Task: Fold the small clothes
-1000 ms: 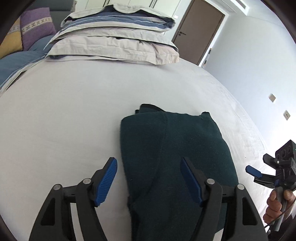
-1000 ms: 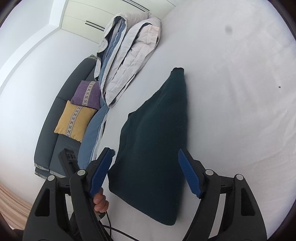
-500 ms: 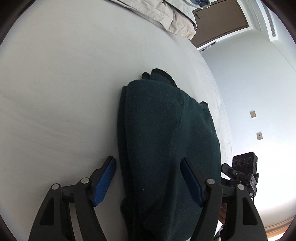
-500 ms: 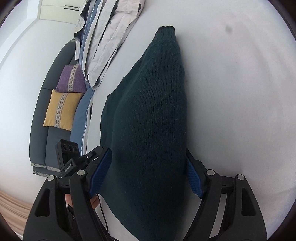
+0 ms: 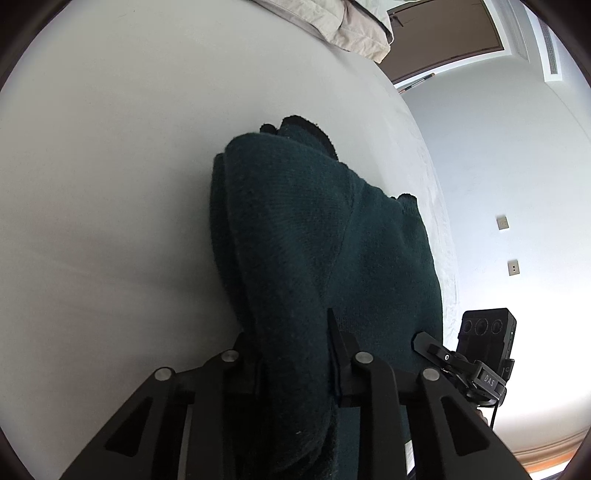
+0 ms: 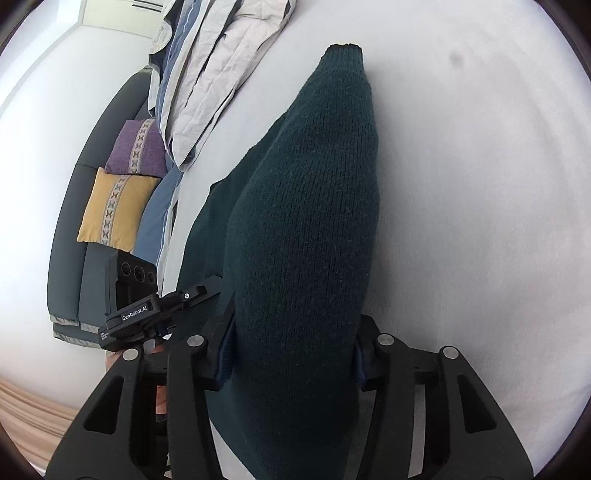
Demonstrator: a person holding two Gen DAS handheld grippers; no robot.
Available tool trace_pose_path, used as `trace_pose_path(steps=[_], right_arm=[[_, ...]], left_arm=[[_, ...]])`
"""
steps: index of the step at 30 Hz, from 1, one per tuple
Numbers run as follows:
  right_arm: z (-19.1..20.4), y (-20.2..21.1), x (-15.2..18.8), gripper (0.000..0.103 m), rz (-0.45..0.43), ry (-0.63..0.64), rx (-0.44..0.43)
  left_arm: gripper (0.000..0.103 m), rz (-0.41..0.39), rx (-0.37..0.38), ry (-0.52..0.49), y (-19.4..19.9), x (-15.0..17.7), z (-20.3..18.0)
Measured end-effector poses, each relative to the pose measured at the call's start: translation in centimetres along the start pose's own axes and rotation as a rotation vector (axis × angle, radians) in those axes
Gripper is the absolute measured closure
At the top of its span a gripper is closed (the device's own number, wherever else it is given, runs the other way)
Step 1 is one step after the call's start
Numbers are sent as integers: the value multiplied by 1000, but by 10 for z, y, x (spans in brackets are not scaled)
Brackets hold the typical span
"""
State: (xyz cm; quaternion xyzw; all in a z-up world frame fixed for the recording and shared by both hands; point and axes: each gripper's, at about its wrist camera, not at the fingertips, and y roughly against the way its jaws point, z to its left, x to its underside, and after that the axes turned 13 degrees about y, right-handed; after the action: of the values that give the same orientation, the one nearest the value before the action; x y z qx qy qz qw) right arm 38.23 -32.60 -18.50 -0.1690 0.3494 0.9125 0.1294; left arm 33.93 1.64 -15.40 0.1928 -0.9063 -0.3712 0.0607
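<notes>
A dark green knitted sweater [image 5: 317, 236] lies folded lengthwise on the white bed sheet [image 5: 110, 184]. My left gripper [image 5: 293, 354] is shut on its near left edge, the knit bunched between the jaws. In the right wrist view the sweater [image 6: 310, 206] stretches away with a sleeve cuff at the far end. My right gripper [image 6: 291, 347] is shut on the near end of that folded sleeve side. Each gripper shows in the other's view, the right one [image 5: 476, 369] and the left one [image 6: 155, 306].
A stack of folded grey and blue bedding [image 6: 214, 66] lies at the head of the bed. A dark sofa with a purple cushion [image 6: 136, 147] and a yellow cushion [image 6: 114, 206] stands beside the bed. A brown door [image 5: 443, 33] is in the far wall.
Both grippers moved down and forward onto the sweater's near end and closed on it; a second ago both stood open above it.
</notes>
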Motion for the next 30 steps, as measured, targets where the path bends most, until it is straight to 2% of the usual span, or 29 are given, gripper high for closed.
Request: trace_pose_path(steps=[3,7,12,17,19,22,23,25,26,30], right_arm=[[17,14,7,61,-28,37,12],[46,47,31,61,-58,97,22],[73,103,85,61,-87,139,-7],[69,141,143,61,-96,128,-9],[58,146,162,61,-96,101,-6],[30,139,189,60,-71,34,15],[17,134,198,59,-61,-3,27],[-5,133,211,60,-104,-59,-37],[-5,136,214,59,-122,-58,-49],[6,143,215,52,-116,-55,9]], left_arm=[[78,-22,11,-27,16,20,-16],[78,-52,-5,-144,44,73,-46],[78,-51,9,-205,71,140,-55],[78,-22,18,-204,64,191,-43],[77,5,24,-172,50,202,-30],[73,26,-34,-109,21,207,-1],[69,29,2,-85,17,207,8],[69,30,66,-30,19,205,19],[68,29,64,-26,22,206,18],[66,-16,-5,-98,36,213,6]])
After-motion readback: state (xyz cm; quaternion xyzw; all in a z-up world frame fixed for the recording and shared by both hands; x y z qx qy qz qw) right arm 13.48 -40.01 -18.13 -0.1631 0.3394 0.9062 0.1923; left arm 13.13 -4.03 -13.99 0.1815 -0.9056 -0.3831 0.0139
